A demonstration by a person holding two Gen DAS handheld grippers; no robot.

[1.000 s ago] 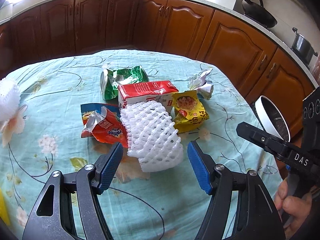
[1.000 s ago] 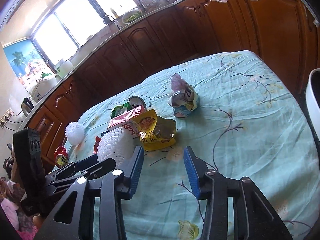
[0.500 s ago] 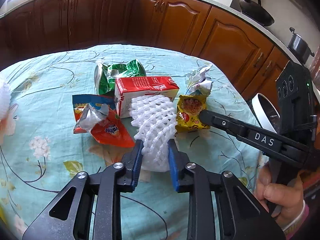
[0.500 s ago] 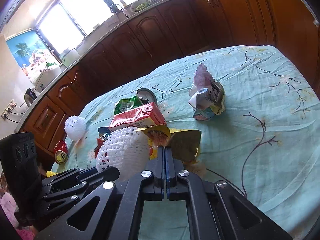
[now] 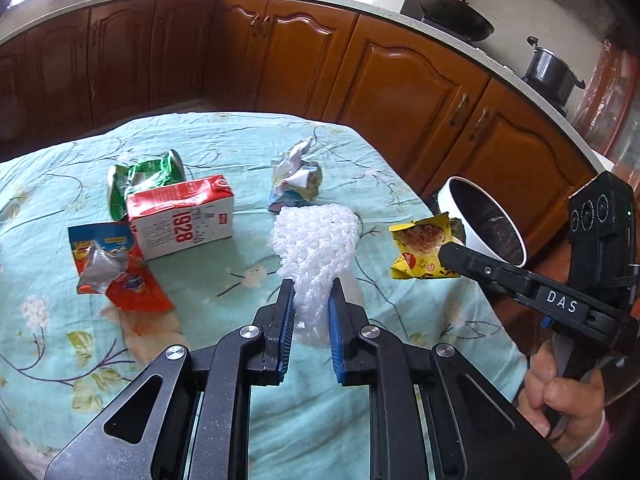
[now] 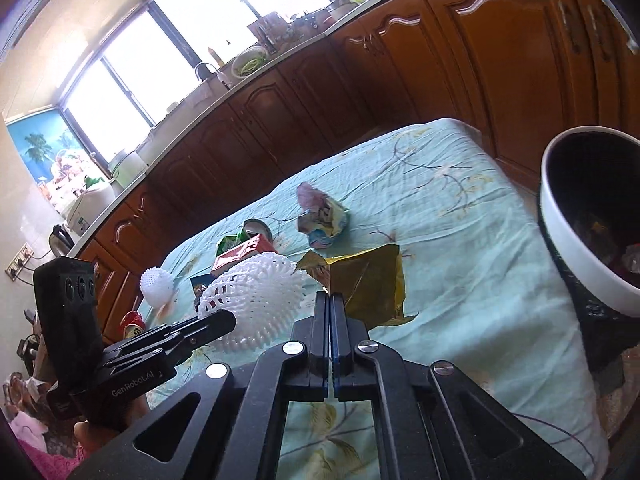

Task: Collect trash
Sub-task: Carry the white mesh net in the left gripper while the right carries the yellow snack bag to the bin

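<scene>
My left gripper holds a white foam net lifted above the teal tablecloth; its jaws are still closing and the blue pads squeeze the net's lower end. To the right, my right gripper is shut on a yellow snack wrapper, which hangs in the air beside the white trash bin. In the right wrist view the right gripper pinches the wrapper by its edge. The foam net and left gripper are to its left, and the bin is at the right.
On the tablecloth lie a red carton, a green packet, an orange and blue wrapper and crumpled paper. Another foam net and a red can sit far left. Wooden cabinets ring the table.
Both grippers went from open to shut, the left on the foam net and the right on the yellow wrapper. Both items have lifted off the table and moved right, closer to the bin.
</scene>
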